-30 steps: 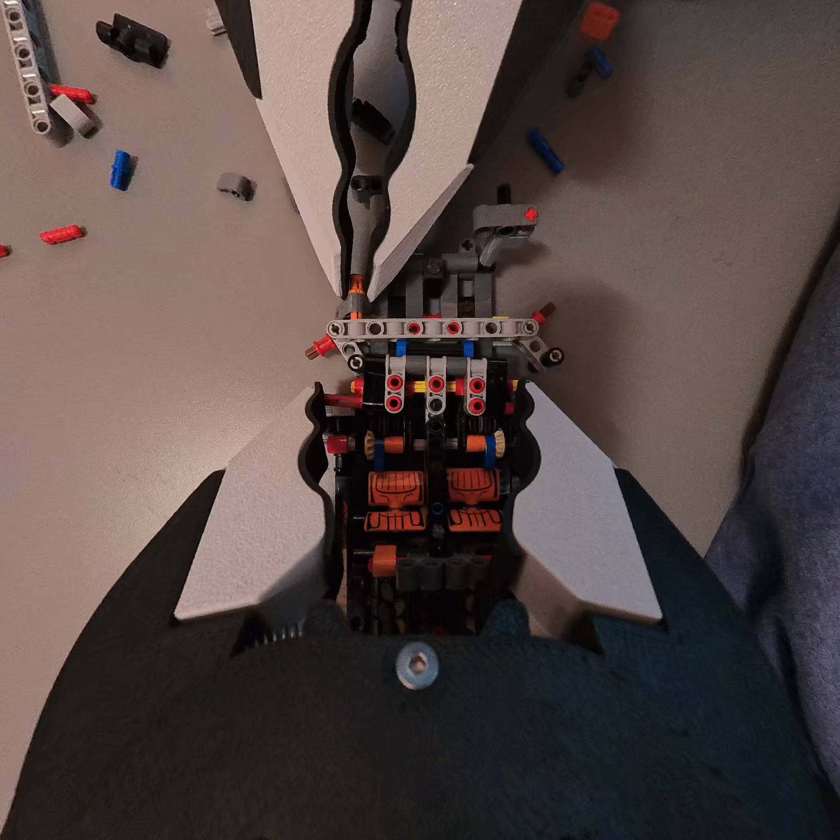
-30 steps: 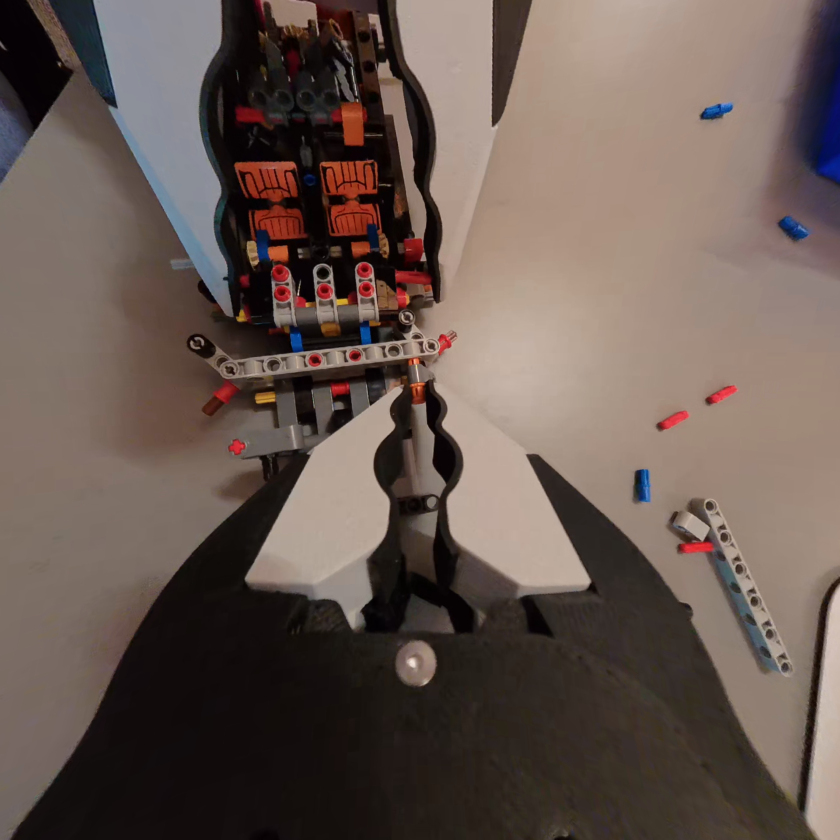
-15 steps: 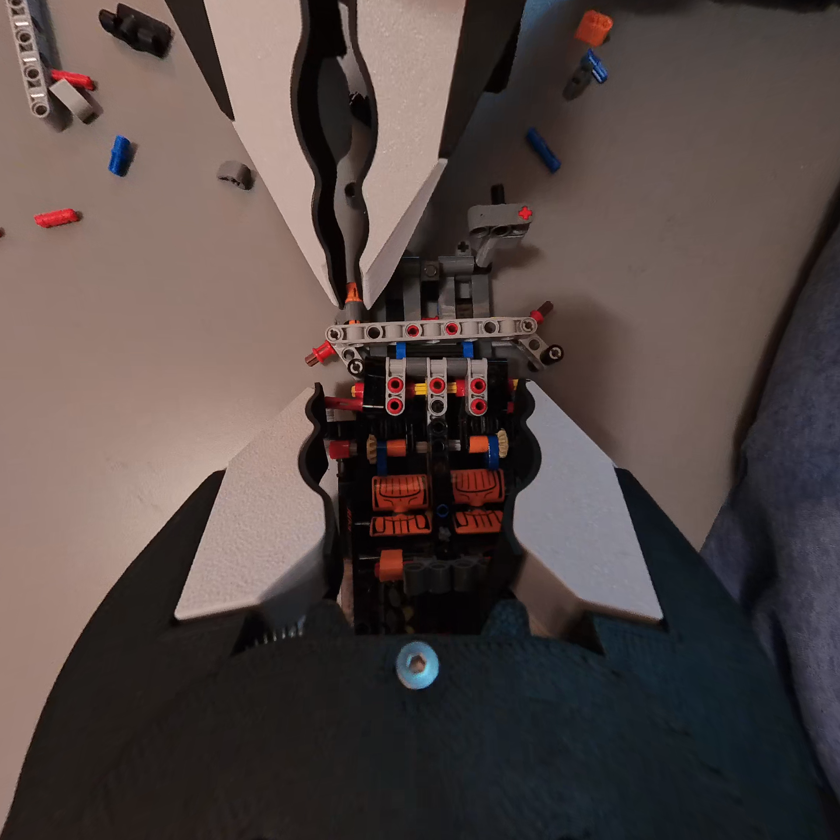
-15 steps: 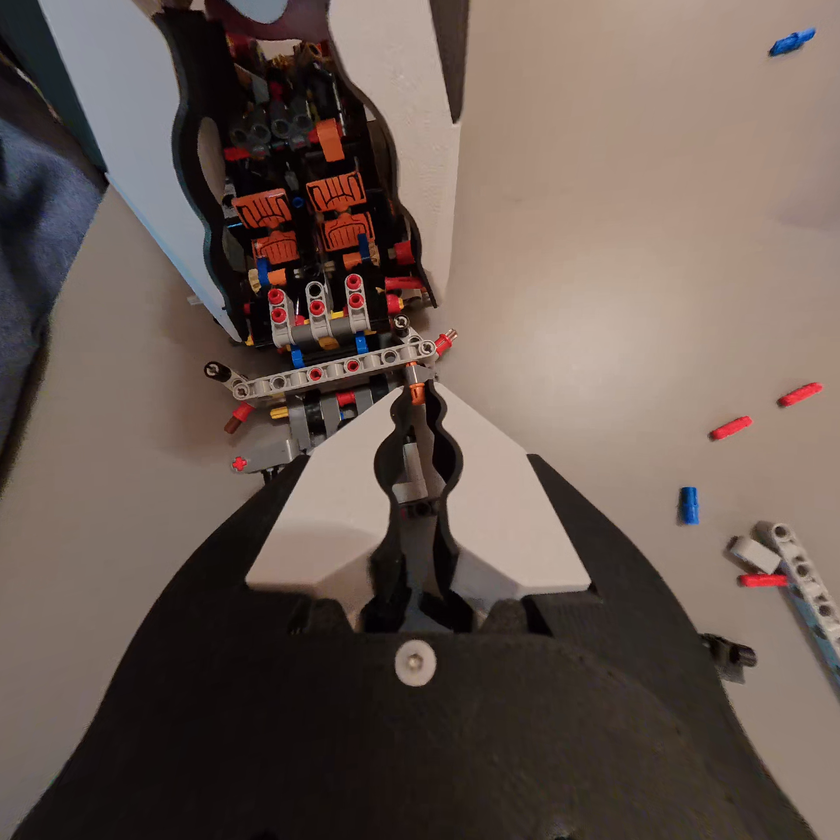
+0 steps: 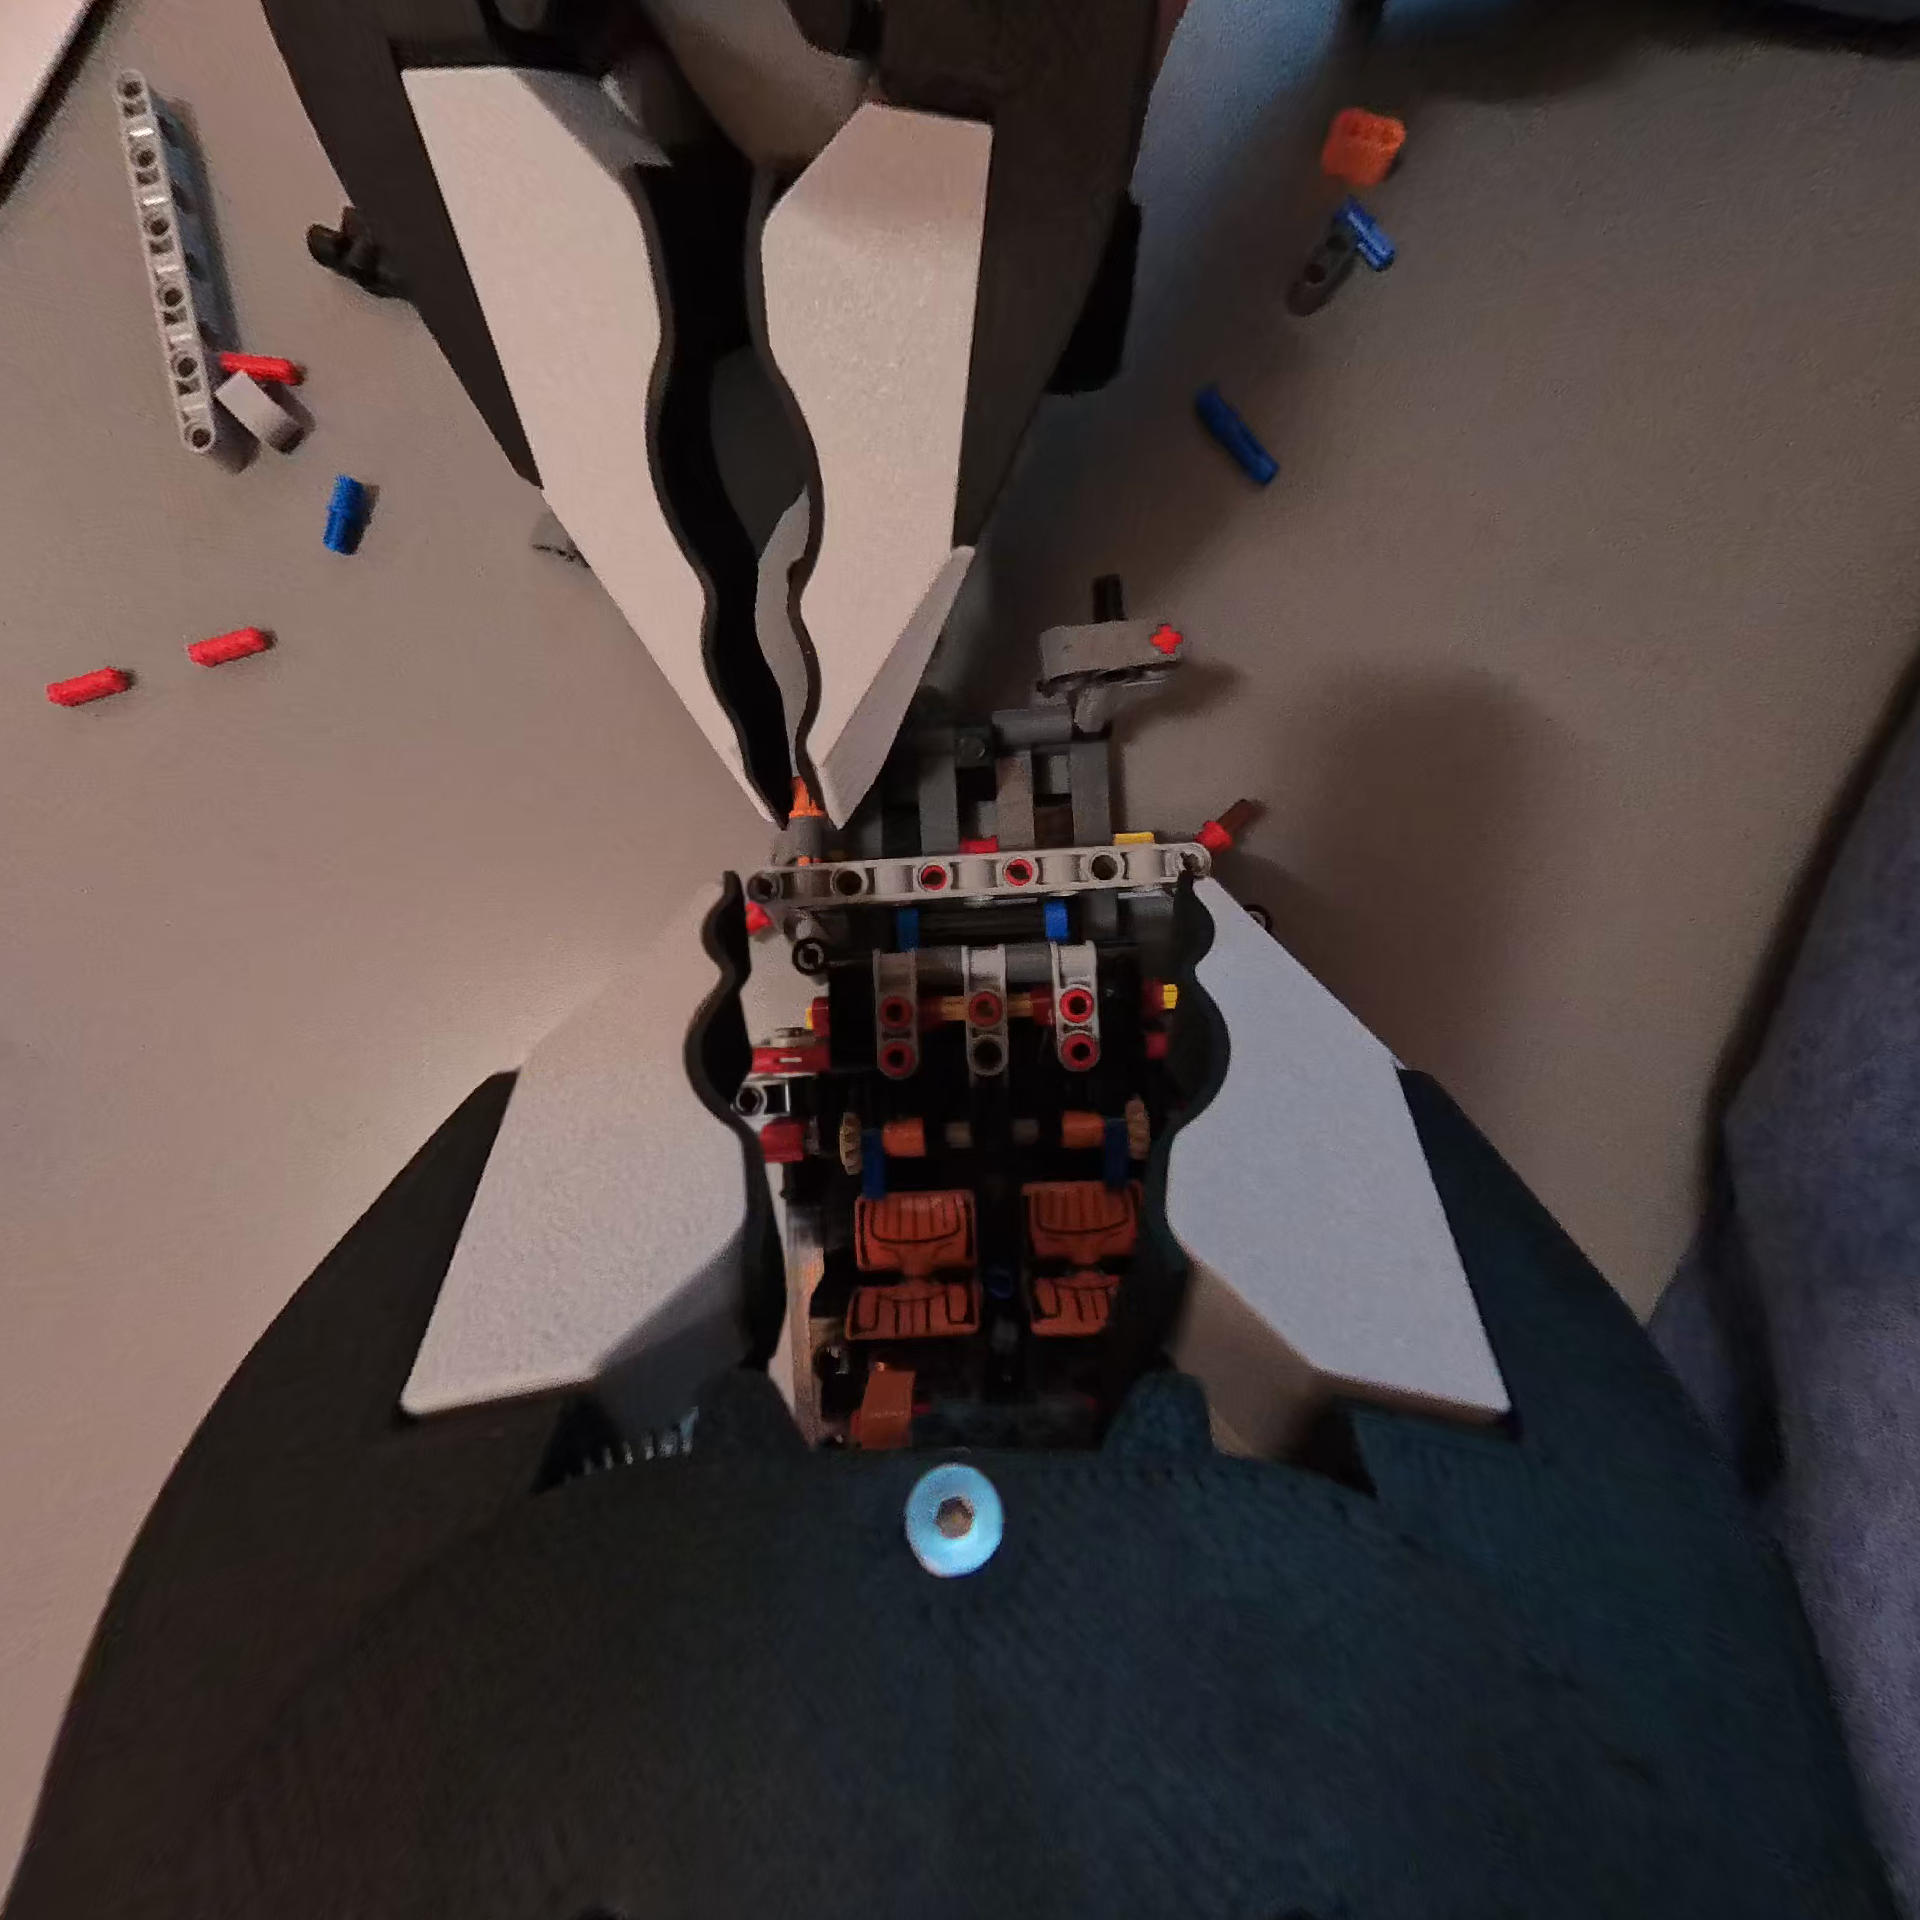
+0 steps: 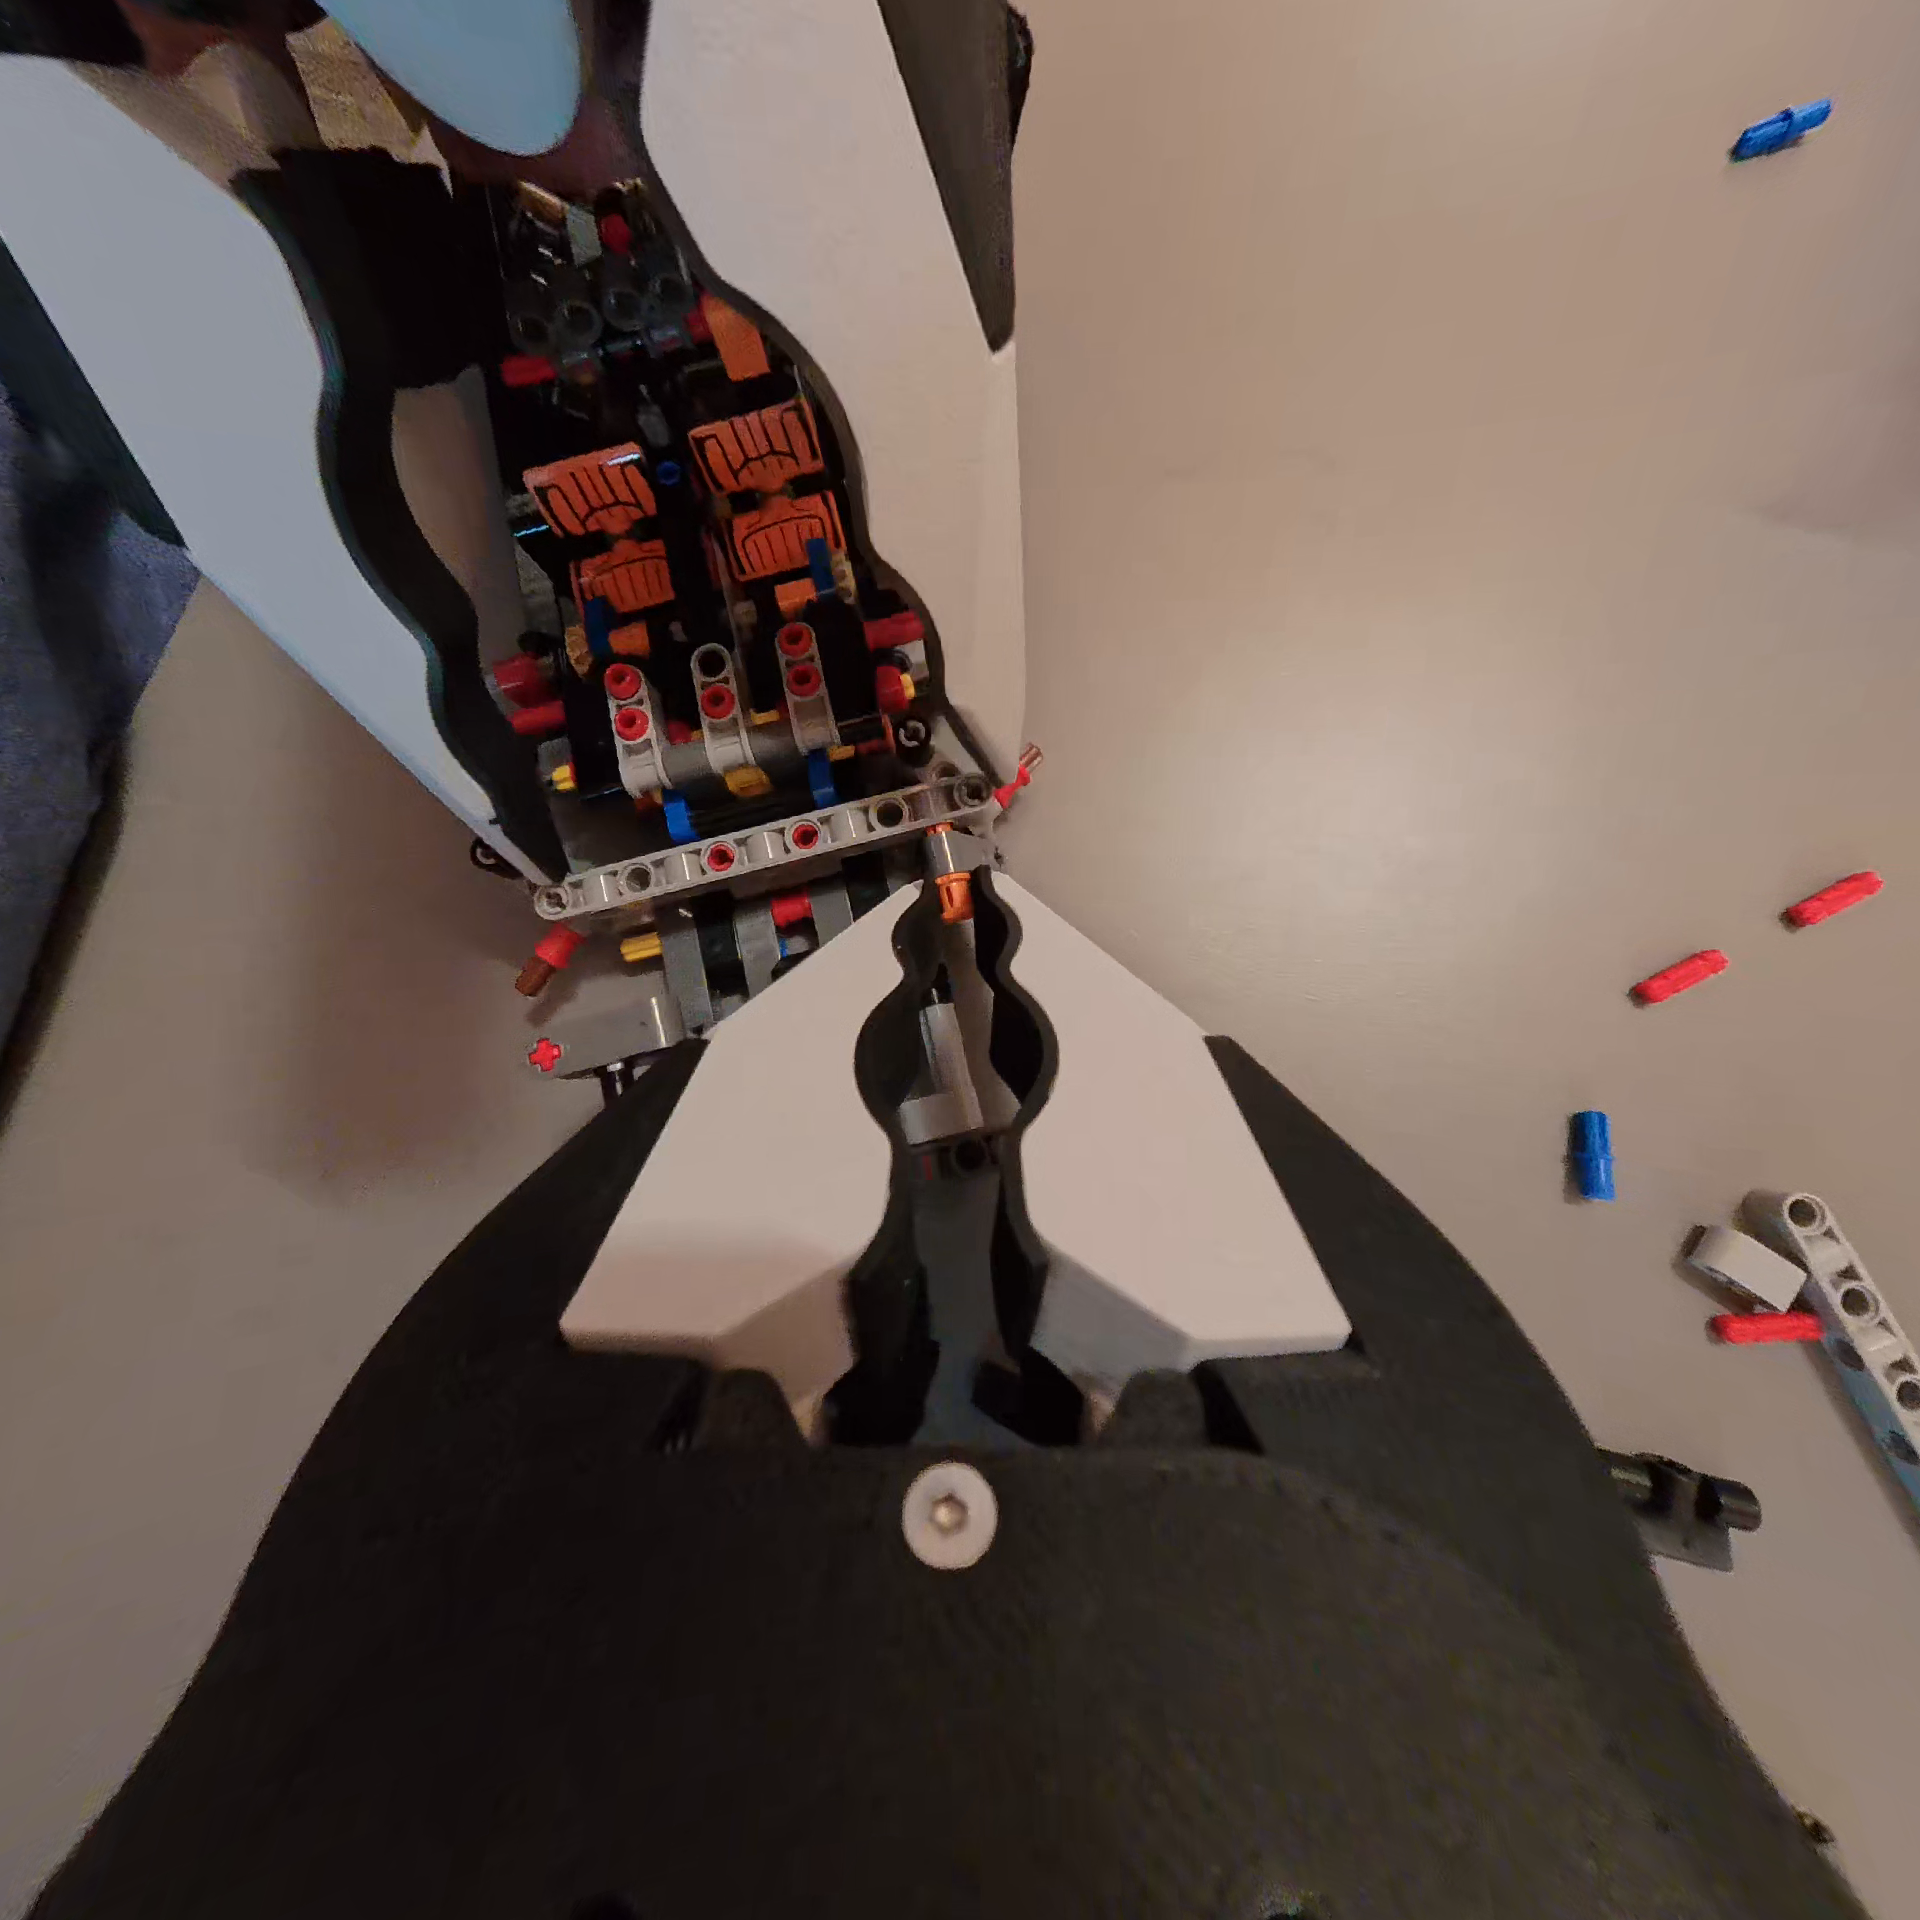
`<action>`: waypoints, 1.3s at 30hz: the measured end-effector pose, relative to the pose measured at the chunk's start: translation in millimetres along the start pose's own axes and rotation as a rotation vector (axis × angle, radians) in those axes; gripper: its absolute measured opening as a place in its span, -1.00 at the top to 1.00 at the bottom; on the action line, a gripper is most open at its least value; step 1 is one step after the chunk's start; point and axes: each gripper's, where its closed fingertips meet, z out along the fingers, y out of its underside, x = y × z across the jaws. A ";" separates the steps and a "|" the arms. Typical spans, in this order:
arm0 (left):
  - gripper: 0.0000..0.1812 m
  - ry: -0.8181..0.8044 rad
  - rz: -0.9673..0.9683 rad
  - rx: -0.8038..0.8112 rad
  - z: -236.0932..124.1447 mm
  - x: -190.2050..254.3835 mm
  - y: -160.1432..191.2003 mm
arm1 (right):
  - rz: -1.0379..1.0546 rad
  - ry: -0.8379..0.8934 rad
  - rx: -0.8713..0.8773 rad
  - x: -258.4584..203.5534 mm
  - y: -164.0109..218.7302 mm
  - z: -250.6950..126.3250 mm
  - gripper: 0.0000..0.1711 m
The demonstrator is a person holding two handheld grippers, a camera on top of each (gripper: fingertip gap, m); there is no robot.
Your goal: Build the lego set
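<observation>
Together, left claw grips the lego chassis; right claw pinches a grey piece.

The middle of the bench is crowded. A black and orange toy car frame fills the gap between the fingers of the left hand-held gripper. The right hand-held gripper meets it head-on, its fingers nearly closed around a thin grey rod touching the frame's front beam, so no room is left between the two.

Beside the right gripper, open bench is broken by two red pins, a blue pin and a long grey beam.

Bare bench on the other side ends at blue fabric.
</observation>
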 end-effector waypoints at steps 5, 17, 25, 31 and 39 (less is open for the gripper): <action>0.14 -0.007 -0.015 -0.013 0.6 0.5 0.7 | -0.010 0.000 0.009 -0.2 -0.8 0.9 0.96; 0.22 -0.101 -0.026 -0.014 -4.4 3.7 1.0 | -0.052 0.023 0.027 -1.4 -2.3 2.7 0.96; 0.21 -0.092 -0.071 -0.019 -1.9 2.7 2.8 | -0.072 0.029 0.042 -1.9 -4.5 2.4 0.96; 0.23 -0.082 -0.117 0.019 -1.7 1.3 3.0 | -0.085 0.032 0.046 -1.4 -5.0 4.6 0.96; 0.25 -0.093 -0.143 0.073 -2.3 0.6 3.6 | -0.087 0.025 0.051 -2.3 -6.9 5.6 0.96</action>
